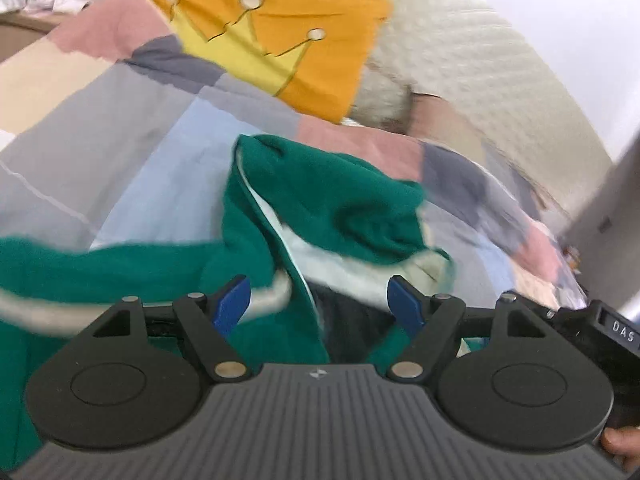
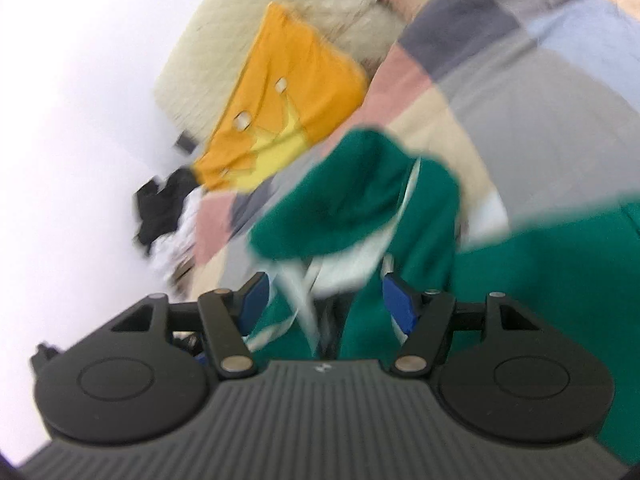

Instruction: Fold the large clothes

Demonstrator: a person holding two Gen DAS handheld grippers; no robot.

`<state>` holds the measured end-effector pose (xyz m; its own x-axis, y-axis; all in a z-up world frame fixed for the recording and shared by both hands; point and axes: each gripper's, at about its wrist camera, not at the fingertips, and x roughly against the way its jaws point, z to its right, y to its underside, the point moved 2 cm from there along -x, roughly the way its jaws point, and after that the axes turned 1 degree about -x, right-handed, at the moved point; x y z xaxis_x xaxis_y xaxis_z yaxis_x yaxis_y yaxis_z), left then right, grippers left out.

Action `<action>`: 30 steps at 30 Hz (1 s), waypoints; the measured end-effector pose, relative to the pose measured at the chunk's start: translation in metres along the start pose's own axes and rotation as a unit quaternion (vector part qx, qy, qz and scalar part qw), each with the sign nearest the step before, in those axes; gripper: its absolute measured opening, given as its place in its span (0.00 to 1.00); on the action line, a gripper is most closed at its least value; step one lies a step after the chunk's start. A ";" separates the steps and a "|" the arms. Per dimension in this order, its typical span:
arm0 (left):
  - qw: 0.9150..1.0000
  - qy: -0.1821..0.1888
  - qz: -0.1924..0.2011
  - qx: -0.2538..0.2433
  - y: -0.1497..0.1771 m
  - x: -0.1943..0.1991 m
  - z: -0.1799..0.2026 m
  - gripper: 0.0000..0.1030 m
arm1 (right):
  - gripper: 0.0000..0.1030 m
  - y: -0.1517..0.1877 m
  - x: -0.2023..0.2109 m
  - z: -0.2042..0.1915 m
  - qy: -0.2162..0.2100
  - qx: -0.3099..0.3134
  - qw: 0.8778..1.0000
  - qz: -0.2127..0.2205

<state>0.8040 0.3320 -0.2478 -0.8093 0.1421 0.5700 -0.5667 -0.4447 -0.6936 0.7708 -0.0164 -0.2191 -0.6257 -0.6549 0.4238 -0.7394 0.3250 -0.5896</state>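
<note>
Item: green garment point(image 1: 320, 200), white-lined, heaped on patchwork bed cover point(image 1: 120, 120) near orange cushion point(image 1: 280, 40).
L gripper point(image 1: 320, 304): jaws apart, nothing clamped.
R gripper point(image 2: 324, 300): jaws apart, cloth seen btwn pads, no pinch evident.
Risk: hem missed or several layers caught; cause: bunched fabric, edges hidden.

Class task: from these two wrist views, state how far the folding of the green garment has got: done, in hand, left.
Done: nothing looks folded; the green garment lies rumpled on the patchwork quilt, pale lining showing. In hand: the left gripper and right gripper both stand open over it, gripping nothing. Left: flattening and every fold. Motion blur hides finer detail.
</note>
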 end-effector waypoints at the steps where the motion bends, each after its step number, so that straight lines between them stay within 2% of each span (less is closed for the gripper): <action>1: 1.000 -0.011 0.003 -0.003 -0.009 -0.014 -0.003 0.77 | 0.65 -0.008 -0.011 0.000 0.016 0.014 1.000 0.012; 5: 0.998 -0.064 0.017 -0.019 -0.035 -0.057 -0.020 0.77 | 0.65 -0.040 -0.051 0.009 0.086 0.075 0.993 0.036; 7: 0.996 -0.087 0.018 -0.020 -0.044 -0.075 -0.030 0.77 | 0.65 -0.051 -0.065 0.017 0.111 0.100 0.988 0.038; 9: 0.991 -0.129 0.019 -0.031 -0.050 -0.092 -0.037 0.77 | 0.65 -0.055 -0.079 0.025 0.137 0.128 0.982 0.030; 11: 0.990 -0.131 0.020 -0.044 -0.053 -0.104 -0.040 0.77 | 0.65 -0.057 -0.092 0.035 0.145 0.129 0.981 0.016; 15: 0.987 -0.145 0.029 -0.058 -0.054 -0.118 -0.040 0.77 | 0.64 -0.052 -0.113 0.045 0.131 0.120 0.984 -0.009; 16: 0.987 -0.146 0.034 -0.064 -0.054 -0.120 -0.038 0.76 | 0.58 -0.049 -0.116 0.046 0.128 0.125 0.984 -0.017; 18: 0.987 -0.134 0.024 -0.088 -0.051 -0.126 -0.032 0.66 | 0.47 -0.044 -0.120 0.044 0.130 0.140 0.981 -0.018; 19: 0.986 -0.132 0.018 -0.097 -0.050 -0.129 -0.030 0.48 | 0.29 -0.043 -0.119 0.044 0.133 0.143 0.981 -0.017; 20: 0.987 -0.129 0.009 -0.098 -0.050 -0.132 -0.028 0.29 | 0.22 -0.044 -0.117 0.044 0.133 0.140 0.981 -0.015; 23: 0.985 -0.129 -0.001 -0.110 -0.052 -0.129 -0.017 0.09 | 0.18 -0.047 -0.106 0.036 0.127 0.156 0.980 -0.001; 30: 0.989 -0.099 0.032 -0.108 -0.073 -0.068 -0.002 0.08 | 0.16 -0.056 -0.056 -0.001 0.083 0.192 0.977 0.033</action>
<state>0.8999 0.3564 -0.2367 -0.8106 -0.0661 0.5818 -0.5523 -0.2442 -0.7971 0.8470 0.0033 -0.2092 -0.7241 -0.5113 0.4628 -0.5679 0.0613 -0.8208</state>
